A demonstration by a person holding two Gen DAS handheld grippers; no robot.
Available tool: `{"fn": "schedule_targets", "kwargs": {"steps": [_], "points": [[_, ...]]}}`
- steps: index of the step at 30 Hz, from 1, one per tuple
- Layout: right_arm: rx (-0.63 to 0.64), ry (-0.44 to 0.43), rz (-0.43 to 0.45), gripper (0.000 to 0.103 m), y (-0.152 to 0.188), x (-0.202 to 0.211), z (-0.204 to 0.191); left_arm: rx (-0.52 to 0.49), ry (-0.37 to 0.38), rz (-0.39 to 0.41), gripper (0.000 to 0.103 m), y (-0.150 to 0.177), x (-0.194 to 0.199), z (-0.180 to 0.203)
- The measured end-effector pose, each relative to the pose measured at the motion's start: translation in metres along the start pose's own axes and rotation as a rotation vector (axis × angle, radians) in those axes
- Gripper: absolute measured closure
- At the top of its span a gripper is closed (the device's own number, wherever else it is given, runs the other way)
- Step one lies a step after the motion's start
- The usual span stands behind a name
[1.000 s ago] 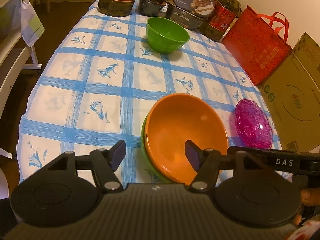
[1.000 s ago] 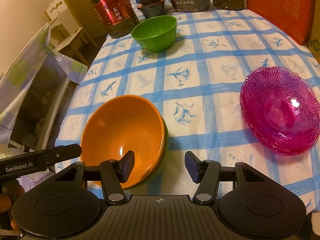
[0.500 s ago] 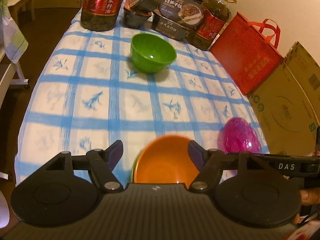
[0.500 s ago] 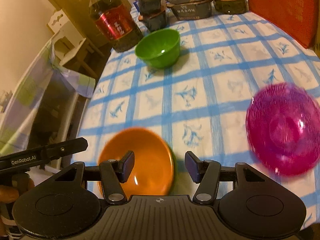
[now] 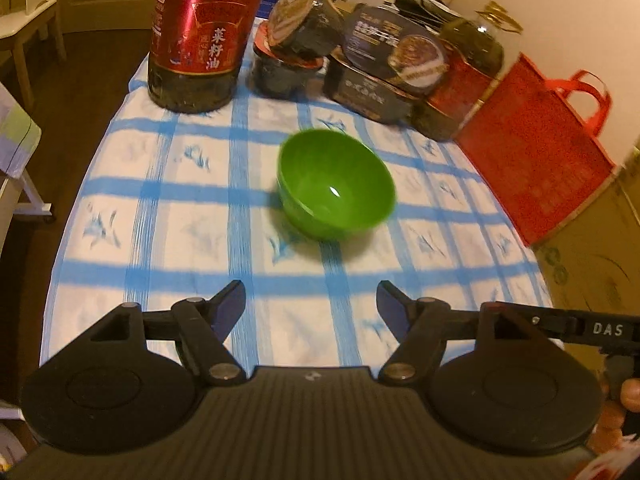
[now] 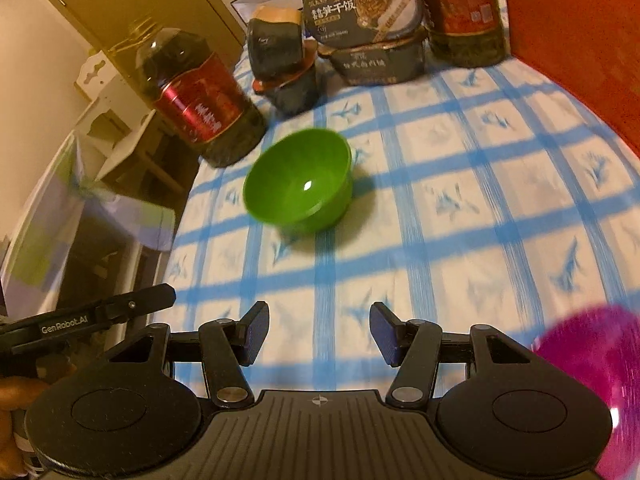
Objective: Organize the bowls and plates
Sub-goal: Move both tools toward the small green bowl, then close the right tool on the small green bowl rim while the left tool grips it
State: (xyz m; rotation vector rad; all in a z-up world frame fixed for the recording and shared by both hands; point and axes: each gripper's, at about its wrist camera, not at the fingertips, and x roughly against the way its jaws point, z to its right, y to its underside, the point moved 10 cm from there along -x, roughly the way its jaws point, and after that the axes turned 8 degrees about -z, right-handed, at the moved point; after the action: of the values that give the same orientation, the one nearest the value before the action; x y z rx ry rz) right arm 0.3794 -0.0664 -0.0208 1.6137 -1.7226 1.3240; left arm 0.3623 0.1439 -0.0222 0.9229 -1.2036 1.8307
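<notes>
Green plastic, smooth and glossy: the green bowl (image 5: 335, 184) stands upright on the surface (image 5: 200, 216), which wears a white cloth crossed by blue checks. It sits alone toward the far half of the cloth, with nothing inside it and nothing touching it. Its edges are blurred in both views.

At the near right edge of the right wrist view, a pink glass dish (image 6: 592, 376) shows only in part, blurred, well apart from the bowl.

Behind the bowl, along the far end of the surface, a large oil bottle with a red label (image 5: 200, 36) stands at the left. Beside it are stacked dark food tubs (image 5: 296, 56) and boxed ready meals (image 5: 384, 68), then a second oil bottle (image 5: 468, 80). A red bag (image 5: 536, 160) leans at the right side of the surface.

The left hand-held gripper (image 5: 311, 300) hangs above bare cloth on the near side of the bowl, its jaws spread with nothing between them. The right hand-held gripper (image 6: 319, 328) is likewise over bare cloth, jaws apart and empty, the bowl ahead and slightly left of it.
</notes>
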Motion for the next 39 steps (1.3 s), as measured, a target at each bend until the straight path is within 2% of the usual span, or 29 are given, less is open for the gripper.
{"fn": "schedule_targets", "kwargs": {"steps": [5,13,18,24,28,32,35,39], "points": [[-0.009,0.005,0.022,0.047,-0.043,-0.029,0.008,0.052,0.018,-0.006,0.041,-0.039,-0.042,-0.014],[-0.042,0.015,0.037,0.047,-0.095,-0.075,0.031,0.092,0.031,0.018,0.045,-0.082,-0.09,-0.027],[-0.049,-0.004,0.028,0.047,-0.114,-0.102,0.038,0.084,0.026,0.001,0.051,-0.094,-0.117,-0.028],[-0.04,-0.014,0.008,0.049,-0.124,-0.128,0.039,0.07,0.031,-0.013,0.066,-0.097,-0.139,-0.026],[-0.027,-0.016,-0.011,0.06,-0.127,-0.142,0.039,0.038,0.027,-0.018,0.073,-0.096,-0.146,-0.023],[0.004,0.005,-0.021,0.066,-0.13,-0.15,0.038,0.035,0.016,-0.022,0.077,-0.097,-0.149,-0.026],[0.004,0.006,-0.037,0.071,-0.131,-0.156,0.039,0.037,-0.001,-0.031,0.085,-0.097,-0.153,-0.029],[0.007,0.015,-0.049,0.082,-0.131,-0.161,0.041,0.037,-0.013,-0.04,0.091,-0.097,-0.154,-0.032]]}}
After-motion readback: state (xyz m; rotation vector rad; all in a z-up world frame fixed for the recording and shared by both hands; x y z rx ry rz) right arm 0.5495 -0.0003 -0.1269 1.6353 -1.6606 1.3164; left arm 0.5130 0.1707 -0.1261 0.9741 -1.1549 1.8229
